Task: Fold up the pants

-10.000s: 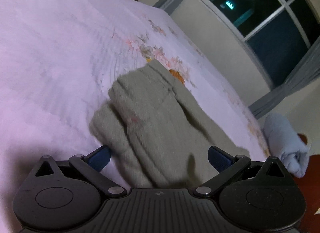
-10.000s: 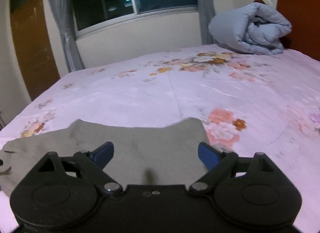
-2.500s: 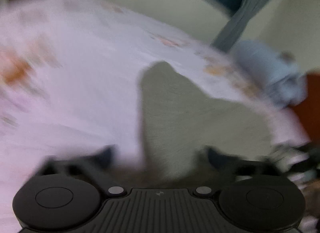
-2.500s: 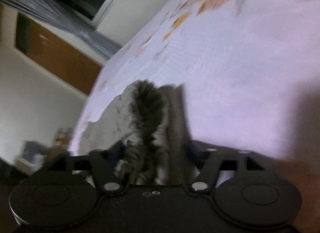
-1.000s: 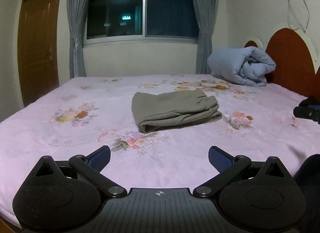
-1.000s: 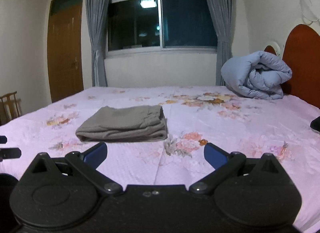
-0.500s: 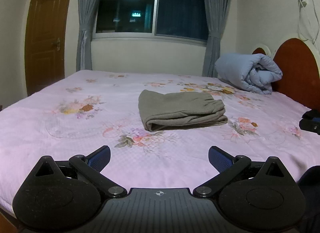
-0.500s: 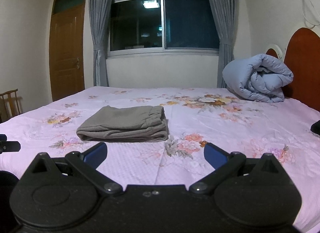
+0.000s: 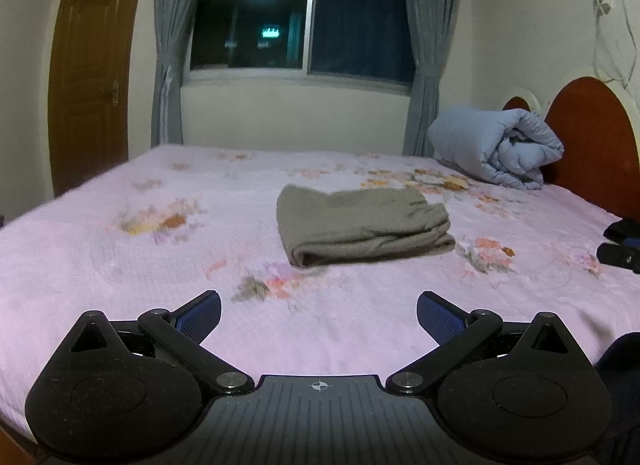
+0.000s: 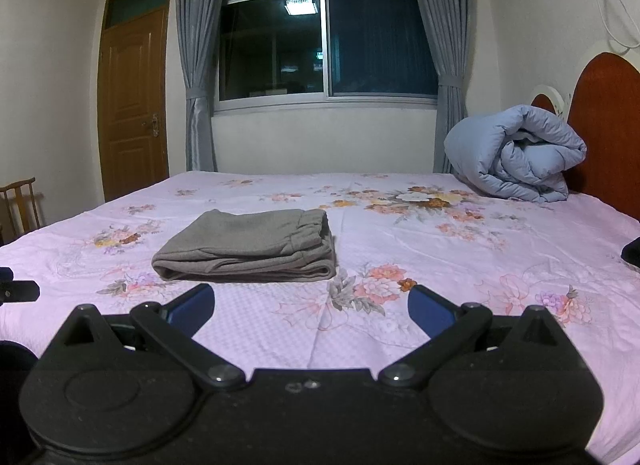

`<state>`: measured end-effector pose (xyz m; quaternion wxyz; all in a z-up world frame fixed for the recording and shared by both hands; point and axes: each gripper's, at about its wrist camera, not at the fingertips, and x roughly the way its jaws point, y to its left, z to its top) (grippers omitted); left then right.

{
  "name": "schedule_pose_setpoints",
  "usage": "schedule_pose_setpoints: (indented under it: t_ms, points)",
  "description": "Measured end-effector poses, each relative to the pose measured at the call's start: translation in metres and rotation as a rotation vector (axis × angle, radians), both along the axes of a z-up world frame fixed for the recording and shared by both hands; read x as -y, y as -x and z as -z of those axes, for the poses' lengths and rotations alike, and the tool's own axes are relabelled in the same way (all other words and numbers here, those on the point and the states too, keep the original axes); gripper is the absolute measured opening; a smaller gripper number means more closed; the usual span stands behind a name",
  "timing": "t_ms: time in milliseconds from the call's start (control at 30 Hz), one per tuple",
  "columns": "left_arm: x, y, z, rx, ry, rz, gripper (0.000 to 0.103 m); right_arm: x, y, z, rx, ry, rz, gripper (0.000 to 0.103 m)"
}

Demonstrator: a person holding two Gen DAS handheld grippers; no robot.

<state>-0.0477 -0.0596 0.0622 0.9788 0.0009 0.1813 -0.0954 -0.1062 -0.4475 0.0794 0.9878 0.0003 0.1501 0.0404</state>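
The pants [image 9: 362,225] [image 10: 252,247] lie folded mid-bed [image 9: 120,265] (a flat grey stack). The left gripper [image 9: 319,315] and right gripper [image 10: 311,305] hover well back, fingers apart, holding nothing.

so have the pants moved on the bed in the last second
No. In the right wrist view the folded pants lie at the same spot, just left of the pink flower cluster printed on the sheet, with the same folded shape.
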Motion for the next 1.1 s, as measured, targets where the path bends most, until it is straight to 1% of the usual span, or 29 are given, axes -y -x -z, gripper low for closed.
schedule_pose_setpoints:
  t_ms: [67, 133, 267, 533, 1100]
  points:
    - [0.001, 0.0, -0.003, 0.035, -0.027, 0.014, 0.103, 0.0, 0.0, 0.0, -0.002, -0.001, 0.001, 0.097]
    - [0.003, 0.0, -0.004, 0.046, -0.048, 0.014, 0.103, 0.0, 0.0, 0.001, -0.003, -0.004, 0.003, 0.097]
    - [0.004, -0.003, 0.001, 0.025, -0.053, 0.009, 0.103, 0.0, 0.0, 0.001, -0.003, -0.002, 0.003, 0.097]
    - [-0.001, -0.004, 0.005, 0.012, -0.02, -0.005, 0.103, 0.0, 0.0, 0.001, -0.002, -0.003, 0.005, 0.097]
    - [-0.003, -0.005, 0.006, 0.006, -0.017, -0.006, 0.103, 0.0, 0.001, 0.002, -0.005, -0.002, 0.006, 0.097]
